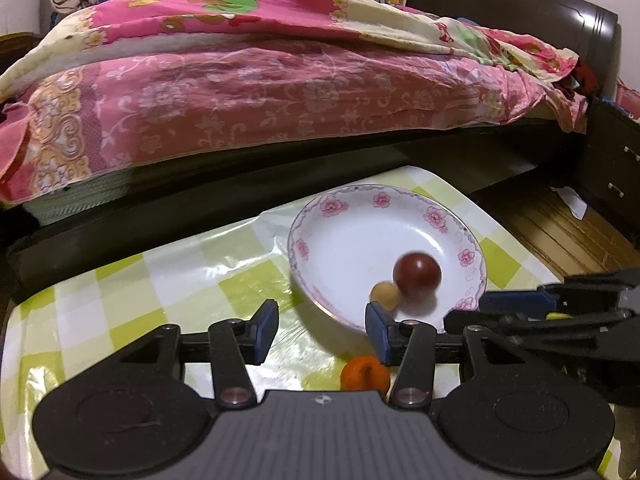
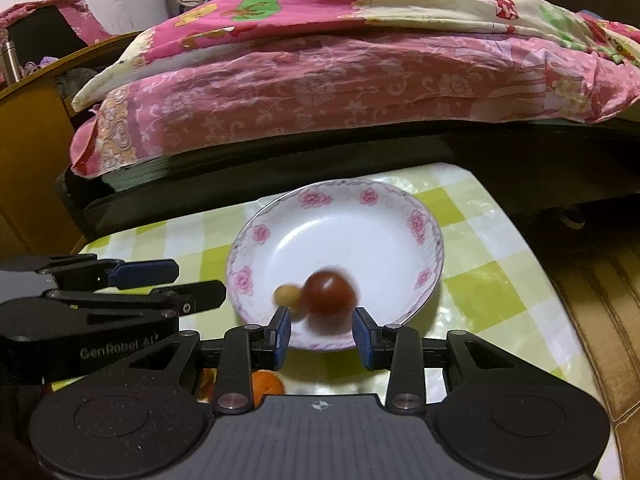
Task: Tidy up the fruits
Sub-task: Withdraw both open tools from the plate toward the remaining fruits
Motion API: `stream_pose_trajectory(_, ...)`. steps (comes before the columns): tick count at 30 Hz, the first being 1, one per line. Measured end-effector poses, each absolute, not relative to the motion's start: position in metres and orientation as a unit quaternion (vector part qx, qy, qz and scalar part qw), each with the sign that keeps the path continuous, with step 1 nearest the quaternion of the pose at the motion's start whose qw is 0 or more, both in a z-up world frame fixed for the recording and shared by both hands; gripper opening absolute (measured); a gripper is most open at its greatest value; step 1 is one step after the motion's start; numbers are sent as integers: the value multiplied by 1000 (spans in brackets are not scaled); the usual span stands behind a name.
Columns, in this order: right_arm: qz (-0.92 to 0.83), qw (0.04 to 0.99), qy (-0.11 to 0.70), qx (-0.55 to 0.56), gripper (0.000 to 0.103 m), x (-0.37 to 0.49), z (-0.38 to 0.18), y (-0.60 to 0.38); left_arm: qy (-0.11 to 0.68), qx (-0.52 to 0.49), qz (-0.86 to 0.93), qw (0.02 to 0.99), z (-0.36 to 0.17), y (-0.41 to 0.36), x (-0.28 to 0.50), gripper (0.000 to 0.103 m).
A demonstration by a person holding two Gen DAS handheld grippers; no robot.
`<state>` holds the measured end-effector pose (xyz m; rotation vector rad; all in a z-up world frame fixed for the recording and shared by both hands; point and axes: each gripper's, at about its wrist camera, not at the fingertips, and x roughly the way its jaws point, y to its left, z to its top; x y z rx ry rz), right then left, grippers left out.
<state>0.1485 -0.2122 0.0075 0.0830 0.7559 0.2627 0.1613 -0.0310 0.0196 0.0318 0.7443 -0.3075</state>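
left claw (image 1: 322, 326) open, right claw (image 2: 322, 336) open

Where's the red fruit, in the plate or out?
In. The red fruit sits inside the plate beside a small yellow fruit; its blur hides whether it is settled.

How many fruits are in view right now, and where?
3. A dark red fruit and a small tan fruit lie touching in the plate. An orange fruit sits on the table before the plate. Others may be hidden under the claws.
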Motion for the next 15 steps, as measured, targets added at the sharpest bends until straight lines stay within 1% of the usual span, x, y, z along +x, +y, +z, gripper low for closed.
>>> stream_pose_trajectory(2,133,918,372,38,33,144,7,-209,363,12,-147,920,21,-25,157,57)
stream_pose_trajectory(4,139,915,376,35,38,138,6,-206,365,12,-145,920,21,-20,153,57)
stream_pose_trajectory(15,187,896,403,10,39,105,-5,-186,387,54,-149,908,23,3,121,57)
